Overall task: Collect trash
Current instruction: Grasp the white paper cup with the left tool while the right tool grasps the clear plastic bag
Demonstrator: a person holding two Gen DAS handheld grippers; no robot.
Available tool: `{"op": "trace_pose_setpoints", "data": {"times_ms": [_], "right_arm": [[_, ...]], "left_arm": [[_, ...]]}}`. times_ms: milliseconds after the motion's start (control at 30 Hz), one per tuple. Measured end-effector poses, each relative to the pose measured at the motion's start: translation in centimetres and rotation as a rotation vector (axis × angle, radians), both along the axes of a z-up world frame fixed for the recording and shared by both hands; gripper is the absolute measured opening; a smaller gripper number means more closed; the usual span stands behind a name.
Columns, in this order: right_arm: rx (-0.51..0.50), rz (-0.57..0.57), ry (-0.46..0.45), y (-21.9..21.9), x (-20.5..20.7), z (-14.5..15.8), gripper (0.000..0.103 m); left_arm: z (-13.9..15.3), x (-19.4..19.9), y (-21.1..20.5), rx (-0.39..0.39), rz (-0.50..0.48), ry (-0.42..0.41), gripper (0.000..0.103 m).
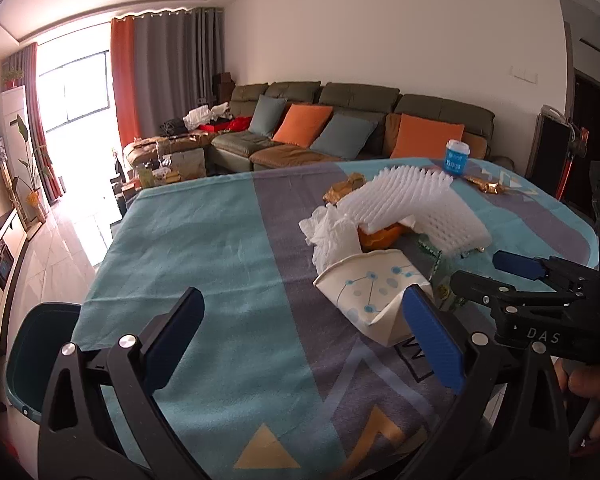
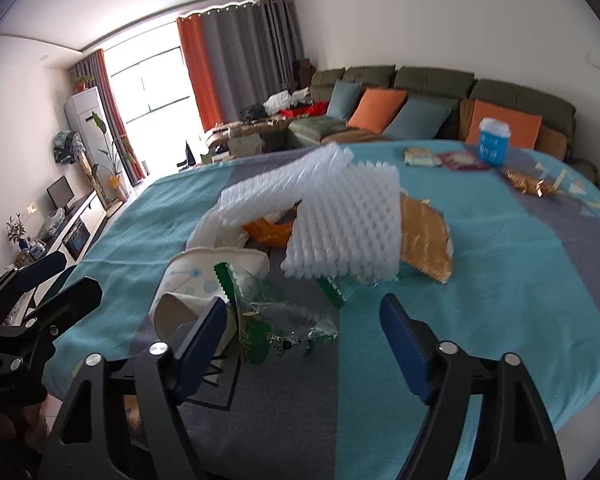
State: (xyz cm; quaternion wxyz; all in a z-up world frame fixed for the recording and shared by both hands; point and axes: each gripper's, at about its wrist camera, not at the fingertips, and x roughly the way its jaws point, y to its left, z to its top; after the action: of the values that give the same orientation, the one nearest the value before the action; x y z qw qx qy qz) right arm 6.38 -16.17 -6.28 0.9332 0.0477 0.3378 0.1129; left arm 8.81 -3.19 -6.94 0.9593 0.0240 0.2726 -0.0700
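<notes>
Hovering above the tablecloth [image 1: 204, 248], the left gripper [image 1: 300, 332] has its blue-padded jaws spread wide with nothing clamped; the crushed paper cup [image 1: 374, 288] lies just past its right pad, whether touching I cannot tell. The cup lies on its side, its long axis running across the table and its open mouth facing the right gripper [image 2: 304, 336]. That gripper's jaws also stand apart, gripping nothing, with a crinkled clear-and-green plastic wrapper [image 2: 276, 320] between and just beyond the pads. Farther out, a white foam mesh sleeve [image 2: 340, 232] arches over orange peel [image 2: 270, 232] and crumpled white tissue [image 1: 332, 232], beside a gold foil wrapper [image 2: 424, 240]. Well beyond stands a blue-labelled cup [image 2: 494, 142], upright.
</notes>
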Motion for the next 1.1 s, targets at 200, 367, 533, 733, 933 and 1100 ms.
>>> {"op": "trace_pose_setpoints", "data": {"times_ms": [200,367,533,733,933,1100], "right_arm": [[0.022,0.034,0.055,0.5,0.9,-0.8,0.050],[0.047,0.051,0.067,0.2,1.3,-0.9,0.045],[0.070,0.053,0.067,-0.5,0.9,-0.8,0.042],[0.068,0.028,0.060,-2.0,0.1,-0.4,0.039],[0.062,-0.005,0.059,-3.3,-0.5,-0.4,0.039],[0.063,-0.011,0.049,-3.8,-0.8,-0.4,0.039]], "left_arm": [[-0.8,1.1,-0.8,0.019,-0.036,0.023,0.098],[-1.0,1.5,-1.6,0.027,-0.064,0.031,0.098],[-1.3,1.7,-2.8,0.048,-0.105,0.035,0.098],[-1.8,2.4,-3.9,0.036,-0.145,0.073,0.098],[-2.6,4.0,-4.2,-0.051,-0.153,0.168,0.098],[-3.5,5.9,-3.8,-0.175,-0.133,0.269,0.097]]}}
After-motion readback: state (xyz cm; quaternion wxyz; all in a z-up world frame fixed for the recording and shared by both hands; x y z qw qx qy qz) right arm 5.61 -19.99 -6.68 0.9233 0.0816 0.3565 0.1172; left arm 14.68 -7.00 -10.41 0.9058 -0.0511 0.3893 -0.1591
